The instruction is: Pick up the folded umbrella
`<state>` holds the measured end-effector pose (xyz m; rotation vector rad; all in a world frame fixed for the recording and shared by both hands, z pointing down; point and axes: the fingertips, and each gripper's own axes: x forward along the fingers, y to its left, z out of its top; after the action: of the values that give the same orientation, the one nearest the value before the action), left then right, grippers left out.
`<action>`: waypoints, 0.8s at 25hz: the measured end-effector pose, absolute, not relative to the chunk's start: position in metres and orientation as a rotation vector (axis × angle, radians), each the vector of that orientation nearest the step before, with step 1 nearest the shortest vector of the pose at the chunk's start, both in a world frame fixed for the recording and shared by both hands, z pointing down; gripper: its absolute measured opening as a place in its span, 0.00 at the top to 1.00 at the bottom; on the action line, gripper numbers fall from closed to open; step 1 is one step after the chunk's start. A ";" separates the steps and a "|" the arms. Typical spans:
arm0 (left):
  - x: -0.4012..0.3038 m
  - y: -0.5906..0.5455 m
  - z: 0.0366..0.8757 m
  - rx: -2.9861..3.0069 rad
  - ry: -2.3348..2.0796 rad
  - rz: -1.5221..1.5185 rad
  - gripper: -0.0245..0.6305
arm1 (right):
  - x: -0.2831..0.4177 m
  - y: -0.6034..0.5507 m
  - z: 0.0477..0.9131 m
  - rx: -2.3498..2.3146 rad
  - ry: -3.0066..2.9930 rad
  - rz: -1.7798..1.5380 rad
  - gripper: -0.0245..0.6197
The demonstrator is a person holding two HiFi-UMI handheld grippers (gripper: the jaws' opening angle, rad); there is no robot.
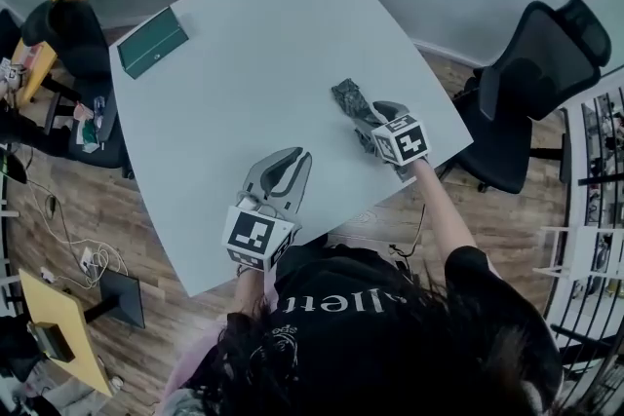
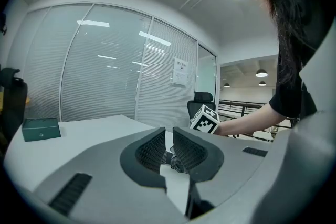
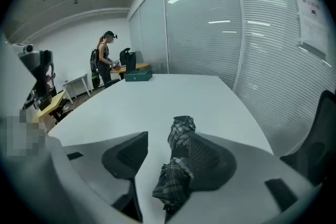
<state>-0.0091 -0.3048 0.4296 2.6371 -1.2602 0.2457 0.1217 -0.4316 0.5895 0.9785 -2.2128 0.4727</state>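
From my remote seat, the pale bench fills most of the head view, with a black office chair standing off its right edge. A dark green box sits near the far left corner, well apart from everything else.

The left gripper hangs over the near edge. In its own view its fingers are drawn together with only a slit between them, and nothing is in it.

The right gripper is tipped down at the bench close to the right edge, toward the near right corner. Its fingers stand clearly apart.

The folded umbrella lies flat on the bench between them. It is a short, compact bundle of dark plaid cloth, grey and black crossed with paler lines. The fabric is bunched into loose, crumpled folds rather than wrapped smooth. It runs lengthwise along the fingers, one end reaching past the fingertips toward the middle of the bench and the other end deep toward the gripper's body.

In the right gripper view it lies off-centre, right up against the inner face of the right-hand finger. I cannot tell whether cloth and pad actually touch. The left-hand finger stands apart from it, with bare bench showing in between.
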 end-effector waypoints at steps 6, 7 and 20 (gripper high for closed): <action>-0.021 -0.307 0.437 2.603 -1.289 0.248 0.89 | 0.122 -0.449 0.642 0.918 -2.108 0.584 0.54; -0.023 -0.307 0.437 2.598 -1.297 0.247 0.89 | 0.123 -0.453 0.648 0.925 -2.089 0.592 0.53; -0.039 -0.310 0.444 2.551 -1.364 0.249 0.89 | 0.133 -0.468 0.707 0.969 -1.919 0.668 0.51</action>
<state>-0.0388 -0.3103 0.4436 2.5506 -1.3635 0.2485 0.1331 -0.4678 0.7075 0.9695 -1.9190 0.6678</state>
